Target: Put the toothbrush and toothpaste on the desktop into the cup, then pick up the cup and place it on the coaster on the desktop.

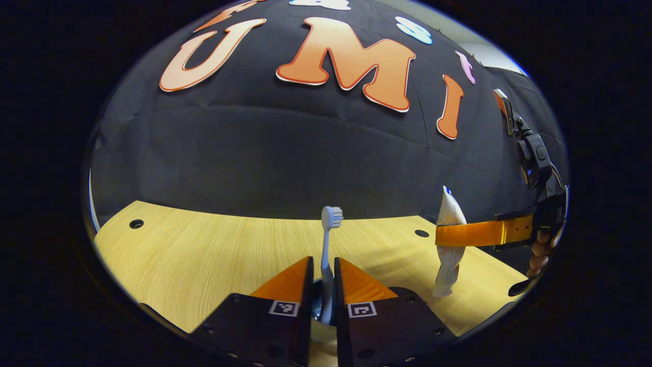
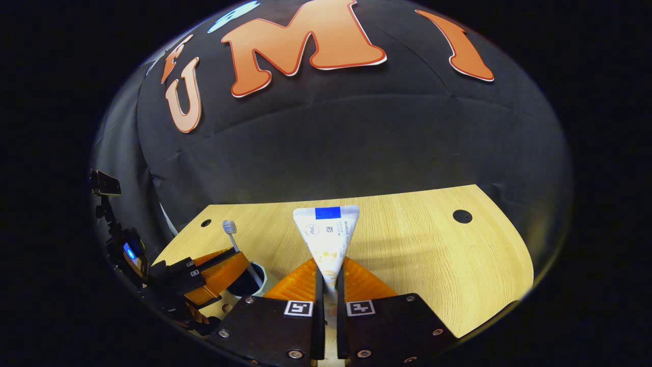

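My left gripper [image 1: 323,260] is shut on the pale blue toothbrush [image 1: 328,239], which stands upright with its bristled head on top. Its lower end dips into the white cup [image 1: 317,312], glimpsed between the fingers. In the right gripper view that toothbrush [image 2: 230,228] leans out of the cup [image 2: 248,283], with the left gripper [image 2: 239,257] around it. My right gripper [image 2: 331,262] is shut on the white toothpaste tube [image 2: 328,234], flat crimped end up. From the left gripper view the tube [image 1: 449,214] hangs above the desk at the right, cap end down, in the right gripper [image 1: 443,235].
The light wooden desktop [image 1: 204,244] [image 2: 433,255] has small round holes [image 1: 136,223] [image 2: 462,216] near its back corners. A hand [image 1: 540,255] holds the right gripper at the far right edge. The black cloth wall stands right behind the desk.
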A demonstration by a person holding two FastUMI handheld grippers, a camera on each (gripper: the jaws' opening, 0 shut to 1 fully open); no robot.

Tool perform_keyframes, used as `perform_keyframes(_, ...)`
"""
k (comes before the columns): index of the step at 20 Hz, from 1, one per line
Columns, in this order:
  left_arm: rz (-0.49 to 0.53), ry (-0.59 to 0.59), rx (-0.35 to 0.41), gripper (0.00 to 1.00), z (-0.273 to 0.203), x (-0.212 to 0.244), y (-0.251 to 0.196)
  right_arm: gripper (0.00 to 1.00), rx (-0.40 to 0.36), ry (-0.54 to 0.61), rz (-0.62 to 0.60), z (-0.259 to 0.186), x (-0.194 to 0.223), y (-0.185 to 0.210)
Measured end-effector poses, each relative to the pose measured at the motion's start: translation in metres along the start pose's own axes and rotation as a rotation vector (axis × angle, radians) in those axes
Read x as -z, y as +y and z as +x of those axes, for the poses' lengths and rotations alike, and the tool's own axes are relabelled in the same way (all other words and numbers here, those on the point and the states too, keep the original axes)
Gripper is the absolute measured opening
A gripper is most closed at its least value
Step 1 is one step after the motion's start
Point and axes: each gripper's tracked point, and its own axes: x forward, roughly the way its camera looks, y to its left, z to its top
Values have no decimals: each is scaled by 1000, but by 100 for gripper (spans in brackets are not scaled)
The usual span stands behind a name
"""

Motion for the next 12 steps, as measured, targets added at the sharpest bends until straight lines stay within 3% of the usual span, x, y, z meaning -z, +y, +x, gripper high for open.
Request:
perform_keyframes(1, 1, -3, -4, 22, -1, -2, 0, 10, 1, 1, 1, 0, -1, 0)
perform_keyframes(2, 7, -4, -11, 16, -3, -4, 1, 10, 2, 2, 1, -2, -1, 1)
perform_keyframes(7, 34, -5, -15, 41, -14, -13, 2, 10, -3, -28, -2, -6, -18, 6)
perform_keyframes(8, 36, -7, -8, 61, -17, -17, 1, 10, -5, -40, 0, -6, -24, 8)
perform_keyframes(10, 44, -14, -2, 77, -25, -23, -1, 10, -16, -70, 4, -8, -36, 14)
perform_keyframes(12, 54, -16, 0, 87, -33, -30, 0, 10, -30, -104, 4, -11, -49, 21)
